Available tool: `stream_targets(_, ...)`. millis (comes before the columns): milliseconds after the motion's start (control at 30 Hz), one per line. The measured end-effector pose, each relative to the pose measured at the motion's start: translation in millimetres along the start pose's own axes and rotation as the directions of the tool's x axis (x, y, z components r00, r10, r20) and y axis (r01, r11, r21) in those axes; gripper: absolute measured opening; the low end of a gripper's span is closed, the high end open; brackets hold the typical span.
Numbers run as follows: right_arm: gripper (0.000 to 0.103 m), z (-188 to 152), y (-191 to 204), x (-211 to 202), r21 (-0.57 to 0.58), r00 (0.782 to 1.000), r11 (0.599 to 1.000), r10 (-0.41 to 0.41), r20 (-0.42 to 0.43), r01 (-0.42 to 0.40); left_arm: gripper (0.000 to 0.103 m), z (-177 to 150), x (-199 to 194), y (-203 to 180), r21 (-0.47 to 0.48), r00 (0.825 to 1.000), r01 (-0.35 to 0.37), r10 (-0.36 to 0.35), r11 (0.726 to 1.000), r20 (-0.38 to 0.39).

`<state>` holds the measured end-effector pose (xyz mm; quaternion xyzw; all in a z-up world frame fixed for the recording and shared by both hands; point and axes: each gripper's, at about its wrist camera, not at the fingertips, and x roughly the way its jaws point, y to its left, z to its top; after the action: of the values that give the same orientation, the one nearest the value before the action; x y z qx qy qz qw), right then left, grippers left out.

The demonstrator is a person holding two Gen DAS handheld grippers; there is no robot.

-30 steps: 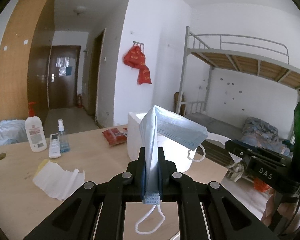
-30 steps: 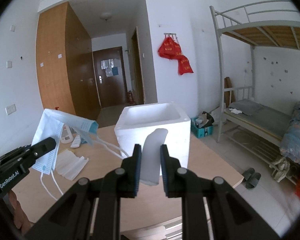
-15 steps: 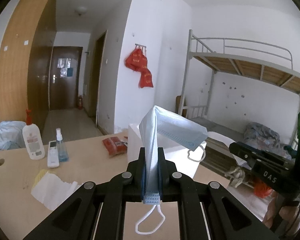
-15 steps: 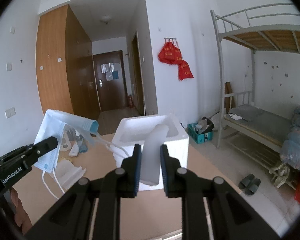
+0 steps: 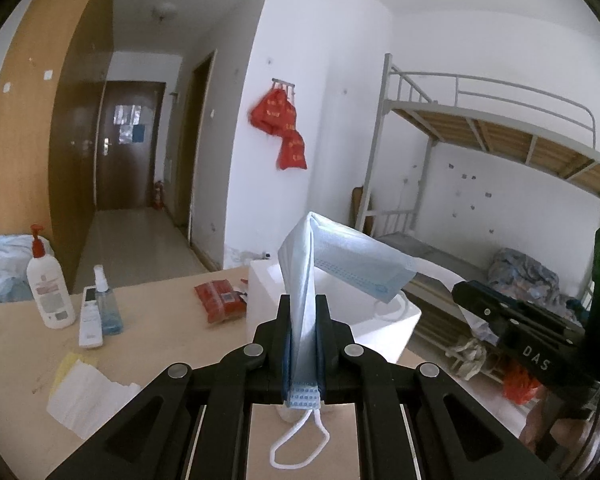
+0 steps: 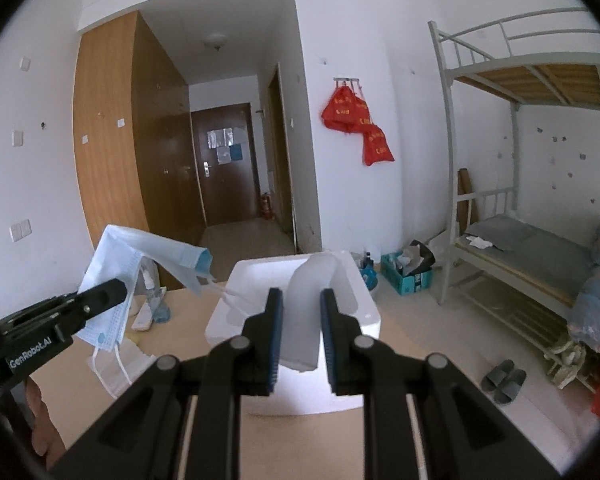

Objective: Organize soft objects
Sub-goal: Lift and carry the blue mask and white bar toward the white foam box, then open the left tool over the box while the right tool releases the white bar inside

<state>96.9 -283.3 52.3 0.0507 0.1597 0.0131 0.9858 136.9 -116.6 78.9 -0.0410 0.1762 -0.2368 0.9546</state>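
Note:
My left gripper (image 5: 303, 308) is shut on a folded pale blue face mask (image 5: 340, 256), which stands up between the pads and flops to the right, ear loops dangling. My right gripper (image 6: 300, 304) is shut on a white soft strip (image 6: 306, 320) with a rounded top. An open white foam box (image 6: 256, 272) stands on the wooden table (image 6: 188, 344) just past the right gripper's tips. In the left wrist view the foam box (image 5: 384, 320) lies behind the mask. The left gripper (image 6: 116, 288) and the mask (image 6: 116, 256) hang left of the box in the right wrist view.
On the table's left stand a pump bottle (image 5: 50, 284), a remote (image 5: 91, 316) and a small spray bottle (image 5: 108, 304). A red packet (image 5: 220, 300) and crumpled white paper (image 5: 84, 396) lie there too. A bunk bed (image 6: 520, 248) and slippers (image 6: 504, 380) are beyond the table's right edge.
Both grippers have risen a little and moved over the table; the foam box now sits lower in both views. Both grips are unchanged.

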Motion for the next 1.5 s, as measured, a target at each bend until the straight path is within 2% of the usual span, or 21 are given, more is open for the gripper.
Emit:
stream_targets(367,0.022,10,-7,23,0.009,1.0,1.0,-0.001,-0.008,0.001,0.01,17,35,1,-0.012,1.0,0.017,-0.017,1.0,-0.014)
stream_targets(700,0.022,13,-13,46,0.032,1.0,0.999,-0.007,-0.027,0.008,0.01,28,79,4,-0.044,0.997,0.035,-0.038,0.998,-0.072)
stream_targets(933,0.022,9,-13,46,0.043,1.0,0.999,-0.01,-0.023,0.011,0.01,41,97,-8,-0.014,0.996,0.053,-0.054,0.999,-0.078)
stream_targets(1167,0.022,15,-15,49,0.038,0.999,0.999,-0.023,-0.029,0.024,0.01,38,127,-11,-0.025,0.989,0.071,-0.073,0.997,-0.131)
stream_targets(1500,0.022,18,-11,59,0.027,0.999,1.0,-0.013,-0.042,0.014,0.01,31,158,-12,0.003,0.981,0.038,-0.037,0.999,-0.191)
